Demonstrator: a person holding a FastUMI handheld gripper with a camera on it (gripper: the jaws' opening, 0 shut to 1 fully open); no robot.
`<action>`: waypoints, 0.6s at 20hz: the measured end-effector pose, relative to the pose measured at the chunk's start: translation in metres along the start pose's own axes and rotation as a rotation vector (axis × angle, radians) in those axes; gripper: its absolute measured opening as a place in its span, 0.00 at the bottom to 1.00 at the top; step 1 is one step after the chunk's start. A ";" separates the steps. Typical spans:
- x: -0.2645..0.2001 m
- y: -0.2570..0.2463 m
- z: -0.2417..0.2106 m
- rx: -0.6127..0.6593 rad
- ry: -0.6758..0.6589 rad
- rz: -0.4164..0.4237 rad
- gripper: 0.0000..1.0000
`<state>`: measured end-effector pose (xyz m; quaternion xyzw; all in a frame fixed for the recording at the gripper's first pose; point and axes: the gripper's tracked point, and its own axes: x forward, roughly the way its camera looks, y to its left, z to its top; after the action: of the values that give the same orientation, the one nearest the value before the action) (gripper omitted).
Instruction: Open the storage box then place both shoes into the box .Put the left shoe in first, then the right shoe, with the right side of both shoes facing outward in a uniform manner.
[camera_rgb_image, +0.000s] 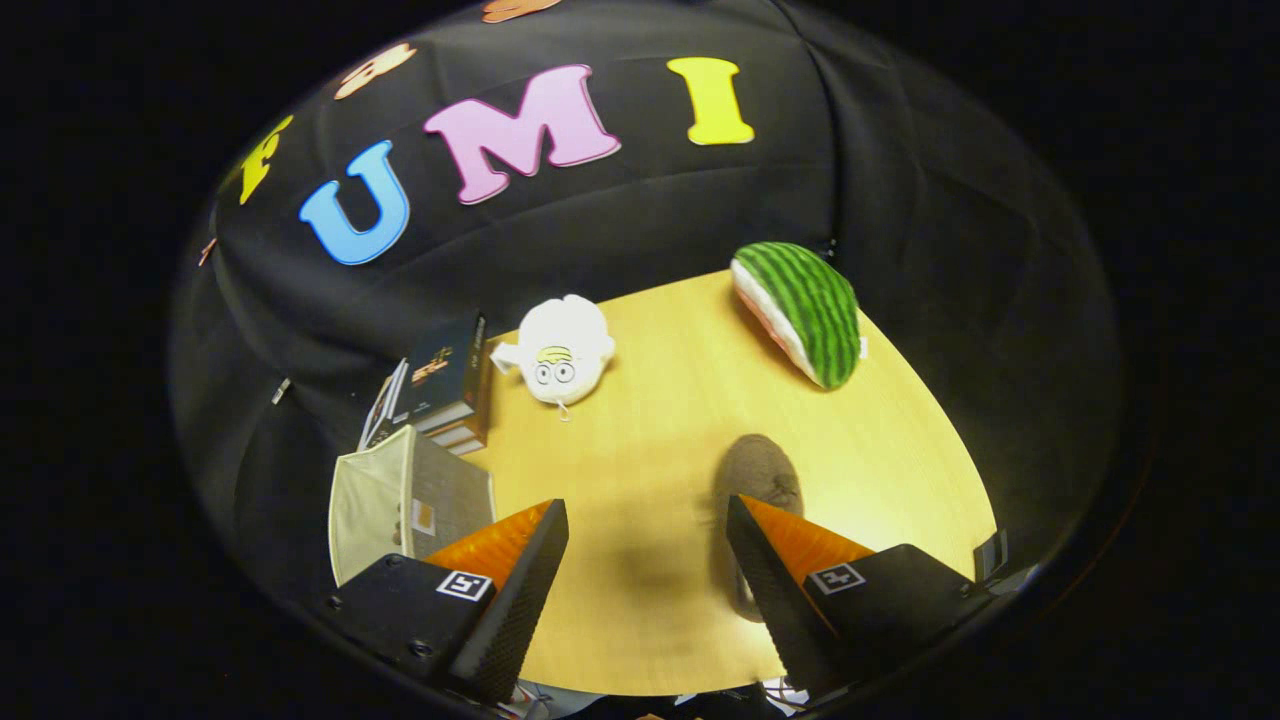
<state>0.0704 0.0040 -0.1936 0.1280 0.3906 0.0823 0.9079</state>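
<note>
Behind the right finger, a blurred grey shoe (757, 475) lies half hidden; jaws spread, holding nothing.

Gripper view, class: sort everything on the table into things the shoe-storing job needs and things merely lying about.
Belongs to the job:
storage box, left of the open gripper
grey shoe, partly behind the right finger

Just lying about:
stack of books
white plush toy
watermelon plush

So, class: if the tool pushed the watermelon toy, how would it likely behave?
The watermelon toy looks plush, so probably soft and light. Its curved striped back suggests it might rock or tip rather than slide. The open tool is well short of it.
</note>
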 end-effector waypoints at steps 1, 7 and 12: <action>0.003 -0.015 -0.005 0.008 0.012 -0.013 0.99; 0.035 -0.092 -0.029 -0.015 0.071 -0.075 0.99; 0.057 -0.123 -0.068 -0.116 0.156 -0.099 0.99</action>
<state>0.0655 -0.0873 -0.3147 0.0490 0.4607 0.0694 0.8835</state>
